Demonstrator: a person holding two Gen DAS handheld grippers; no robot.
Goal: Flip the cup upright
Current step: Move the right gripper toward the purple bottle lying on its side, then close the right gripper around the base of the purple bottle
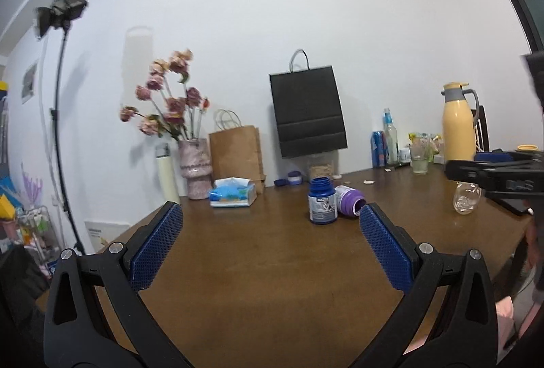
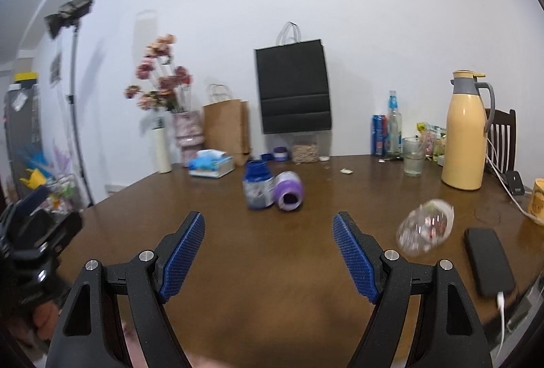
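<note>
The brown wooden table (image 2: 272, 266) stands against a white wall, clutter along its far edge. The task's clear cup (image 2: 425, 227) lies tilted on its side just left of the black phone (image 2: 488, 261), blurred, so I cannot tell which way its mouth points. I hold the right gripper (image 2: 268, 249) spread wide and empty, left of the cup, presumably to leave room for an approach. The left gripper (image 1: 272, 232) is likewise spread (holding nothing), aimed at the blue jar (image 1: 321, 201), not the cup.

No legible text, labels blurred (all)
</note>
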